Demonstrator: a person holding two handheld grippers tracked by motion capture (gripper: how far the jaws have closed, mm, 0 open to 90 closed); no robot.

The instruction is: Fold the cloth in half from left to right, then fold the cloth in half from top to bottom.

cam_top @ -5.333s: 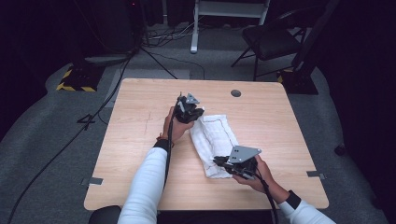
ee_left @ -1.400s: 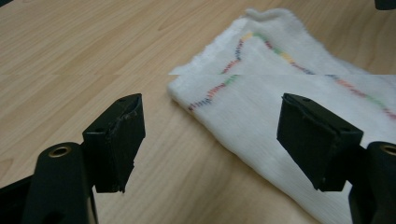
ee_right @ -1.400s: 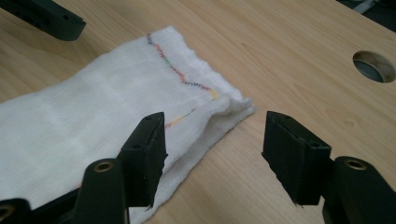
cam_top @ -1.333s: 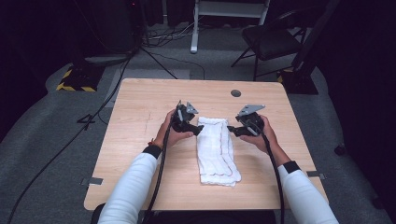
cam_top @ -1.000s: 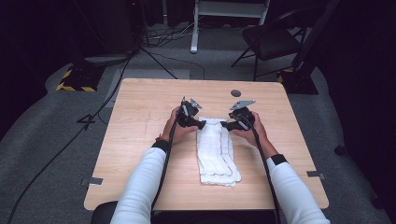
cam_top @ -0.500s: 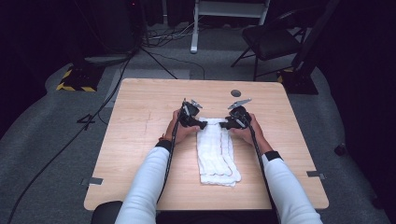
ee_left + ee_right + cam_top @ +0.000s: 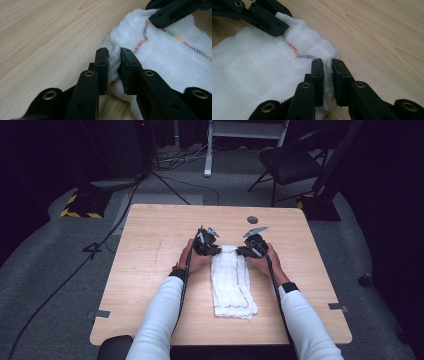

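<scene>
On the pale wooden table (image 7: 150,270), each hand-held gripper pinches a corner of the soft white woven cloth (image 7: 231,280).

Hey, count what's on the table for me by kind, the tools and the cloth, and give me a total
Tools: 2, the left tool and the right tool, each shut on a far corner of the cloth.
White cloths: 1, the folded white cloth with multicoloured stitching, lying on the wooden table.
Total: 3
</scene>
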